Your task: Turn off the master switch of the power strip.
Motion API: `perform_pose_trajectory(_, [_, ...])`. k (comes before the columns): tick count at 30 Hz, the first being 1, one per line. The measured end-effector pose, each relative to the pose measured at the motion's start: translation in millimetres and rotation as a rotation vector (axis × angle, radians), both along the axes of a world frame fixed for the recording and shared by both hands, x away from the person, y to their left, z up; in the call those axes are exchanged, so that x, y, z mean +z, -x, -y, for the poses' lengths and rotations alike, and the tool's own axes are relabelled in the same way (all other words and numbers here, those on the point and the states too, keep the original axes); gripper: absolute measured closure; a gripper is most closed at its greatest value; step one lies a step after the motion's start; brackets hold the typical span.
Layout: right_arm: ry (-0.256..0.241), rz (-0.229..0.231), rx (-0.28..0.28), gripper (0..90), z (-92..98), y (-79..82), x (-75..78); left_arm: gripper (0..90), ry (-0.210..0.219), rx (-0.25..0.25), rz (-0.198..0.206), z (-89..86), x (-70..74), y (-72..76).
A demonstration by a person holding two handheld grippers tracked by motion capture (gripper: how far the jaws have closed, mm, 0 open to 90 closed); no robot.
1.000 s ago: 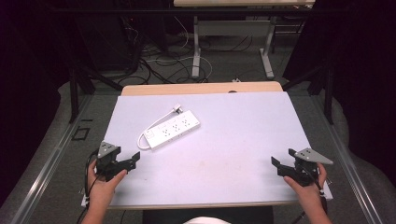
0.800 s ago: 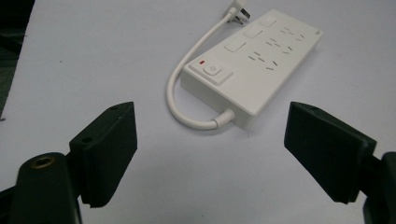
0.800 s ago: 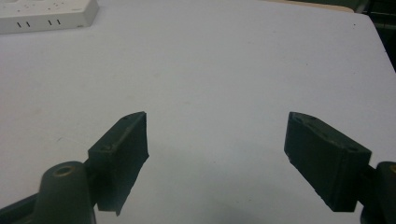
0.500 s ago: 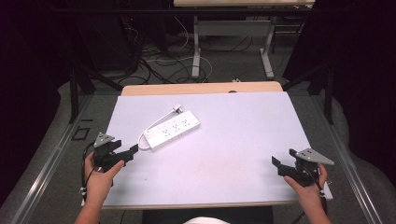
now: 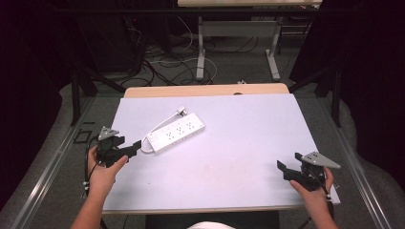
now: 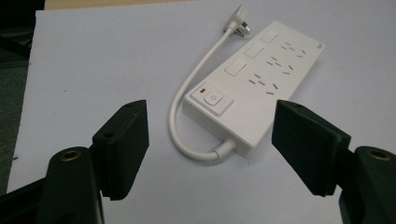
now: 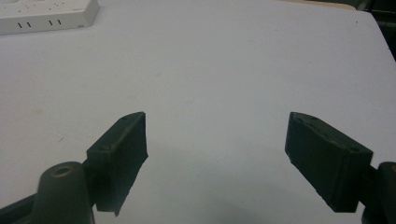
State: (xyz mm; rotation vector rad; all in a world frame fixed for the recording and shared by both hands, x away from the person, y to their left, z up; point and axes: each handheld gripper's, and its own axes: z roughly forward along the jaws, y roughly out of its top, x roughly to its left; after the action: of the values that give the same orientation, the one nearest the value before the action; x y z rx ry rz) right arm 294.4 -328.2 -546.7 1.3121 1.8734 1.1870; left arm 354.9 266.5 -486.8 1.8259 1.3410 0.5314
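While our left gripper [image 6: 210, 140] holds its jaws spread wide with nothing between them, the switch end of the white power strip [image 5: 176, 134] lies just ahead of them, flat on the pale table [image 5: 239, 157], left of centre. Its short cord [image 6: 187, 116] loops out from that end and runs back alongside the body to the plug [image 6: 239, 27] at the far end. We judge the main risk to be a jaw catching that loop and dragging the strip askew instead of straddling it. Our right gripper [image 7: 215, 154] is likewise spread and empty, well apart near the table's right front corner, where a careless swing could carry it off the edge. Between them we have broad bare surface.
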Motion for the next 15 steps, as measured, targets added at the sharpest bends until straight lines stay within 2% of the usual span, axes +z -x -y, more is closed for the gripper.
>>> perform_pose_trajectory(6, [-0.005, -0.002, 0.003, 20.3, -0.6, -0.3, -0.8, 29.2, -0.014, -0.007, -0.001, 1.9, 6.1, -4.9])
perform_pose_trajectory(15, [0.000, -0.011, 0.001, 20.2, -0.1, -0.1, -0.6, 32.4, -0.006, -0.009, -0.008, 4.4, 13.0, -11.0])
